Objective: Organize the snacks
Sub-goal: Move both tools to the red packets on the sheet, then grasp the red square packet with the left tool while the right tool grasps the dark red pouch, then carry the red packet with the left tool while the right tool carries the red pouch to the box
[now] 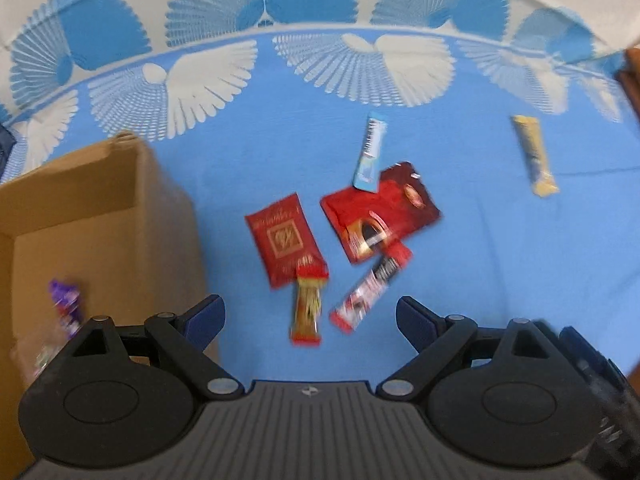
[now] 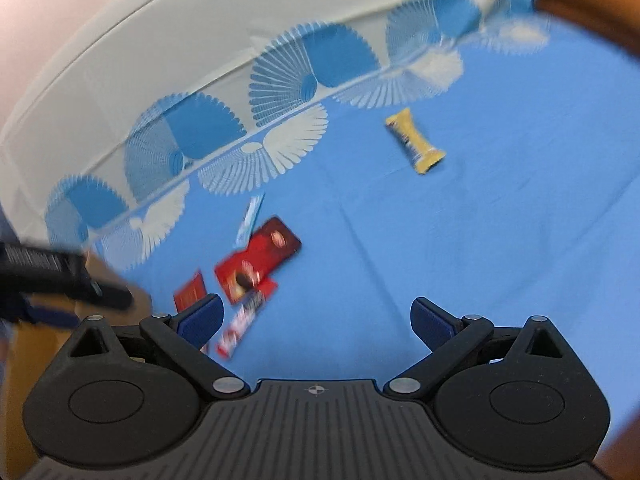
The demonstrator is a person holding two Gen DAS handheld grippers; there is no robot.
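Snacks lie scattered on a blue bedsheet (image 1: 500, 272) printed with white and blue fan shapes. Left gripper (image 1: 310, 318) hangs above the sheet with its blue-padded fingers spread wide and nothing between them. Just beyond its fingertips lie a small red-and-gold stick packet (image 1: 307, 309) and a red-and-white bar wrapper (image 1: 370, 290), side by side. The top end of the stick packet overlaps a flat red pouch with gold print (image 1: 285, 239); the bar wrapper's far end rests on a larger red packet (image 1: 380, 216). A slim light-blue sachet (image 1: 370, 154) overlaps that packet's far edge. A yellow wrapped bar (image 1: 535, 156) lies well apart to the right. An open cardboard box (image 1: 100, 216) stands at the left, with a purple wrapper (image 1: 66, 306) inside, too blurred to name more closely. Right gripper (image 2: 316, 322) also hovers over bare sheet, fingers wide apart and empty; in its view the yellow bar sits ahead and the red cluster to the left
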